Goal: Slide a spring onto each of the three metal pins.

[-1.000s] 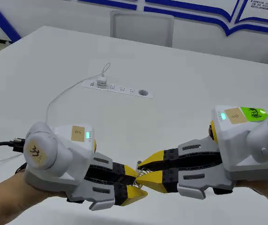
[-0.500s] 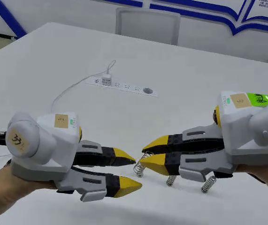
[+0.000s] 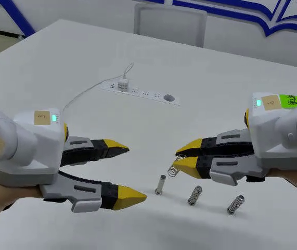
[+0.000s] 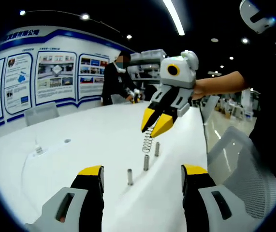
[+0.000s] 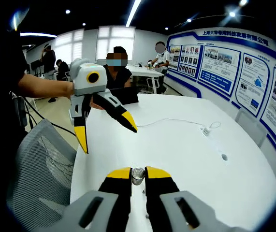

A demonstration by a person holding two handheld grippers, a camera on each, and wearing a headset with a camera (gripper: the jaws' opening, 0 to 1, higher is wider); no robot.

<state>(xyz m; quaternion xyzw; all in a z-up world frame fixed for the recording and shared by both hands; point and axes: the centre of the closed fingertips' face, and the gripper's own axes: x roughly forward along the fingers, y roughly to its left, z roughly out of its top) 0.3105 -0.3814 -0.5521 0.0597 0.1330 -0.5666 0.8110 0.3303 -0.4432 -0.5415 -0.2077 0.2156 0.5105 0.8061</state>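
White counter (image 3: 86,67), power strip (image 3: 138,92) at the back. Change over the last second: the grippers are no longer nose to nose around the spring (image 3: 173,170). Left gripper (image 3: 136,173) is now well apart from it, jaws spread wide and holding nothing. Right gripper (image 3: 177,158) alone carries the spring, jaws clenched on one end with the rest dangling. Reads as a finished handover or regrip. Spring hangs just above and beside the bare pin (image 3: 160,185). Middle pin (image 3: 195,195) and right-hand pin (image 3: 235,204) already wear springs. So two done; the last one needs lining up and lowering.
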